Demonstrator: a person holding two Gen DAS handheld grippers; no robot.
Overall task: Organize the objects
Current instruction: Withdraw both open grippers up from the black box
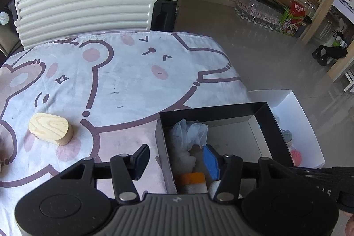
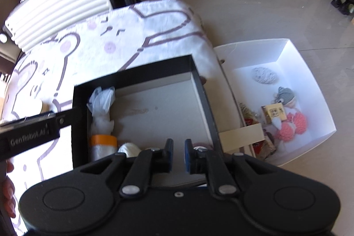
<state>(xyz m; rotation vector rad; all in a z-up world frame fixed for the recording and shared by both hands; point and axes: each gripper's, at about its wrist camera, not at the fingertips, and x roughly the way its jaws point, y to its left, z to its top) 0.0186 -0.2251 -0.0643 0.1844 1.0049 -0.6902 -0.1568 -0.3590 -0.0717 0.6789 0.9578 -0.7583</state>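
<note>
Bear-print tablecloth (image 1: pixel 132 81), oval wooden block (image 1: pixel 50 128) lying flat, long axis crosswise

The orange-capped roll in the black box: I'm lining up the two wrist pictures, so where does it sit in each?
Left wrist view: the orange-capped roll lies low and centre, at the black box's near left corner, just above the camera's own gripper.
Right wrist view: it lies left of centre, against the box's left wall, below the white bundle.
Shared landmark: the white suitcase behind the table.
</note>
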